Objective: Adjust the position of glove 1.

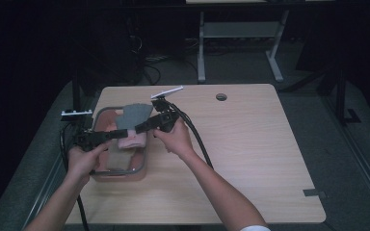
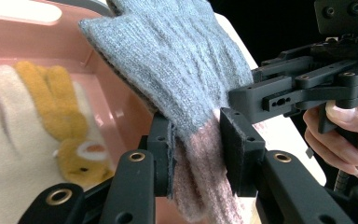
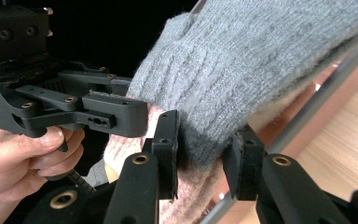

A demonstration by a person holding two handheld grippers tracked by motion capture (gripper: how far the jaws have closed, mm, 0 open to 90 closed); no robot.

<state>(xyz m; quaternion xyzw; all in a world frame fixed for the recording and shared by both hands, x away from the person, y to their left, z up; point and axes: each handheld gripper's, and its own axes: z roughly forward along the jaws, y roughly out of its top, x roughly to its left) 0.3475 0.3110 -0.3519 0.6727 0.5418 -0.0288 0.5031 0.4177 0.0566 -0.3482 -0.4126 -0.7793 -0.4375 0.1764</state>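
A knitted glove (image 1: 134, 115), grey with a pink cuff, hangs over a pink bin (image 1: 144, 161) at the table's left. My left gripper (image 1: 117, 134) comes from the left and is shut on the glove near the cuff. My right gripper (image 1: 126, 130) comes from the right and is shut on it close beside. In the left gripper view the glove (image 2: 177, 60) is pinched between the left gripper (image 2: 196, 135) pads, with the right gripper (image 2: 242, 100) just beyond. In the right gripper view the glove (image 3: 261, 60) fills the right gripper (image 3: 205, 144), and the left gripper (image 3: 121, 112) is next to it.
A cream glove with orange fingers (image 2: 51, 102) lies in the bin (image 2: 107, 112). The wooden table (image 1: 250, 144) has a round hole (image 1: 221, 96) at the back and a dark patch (image 1: 314, 193) at the front right. A metal table frame (image 1: 201, 53) stands behind.
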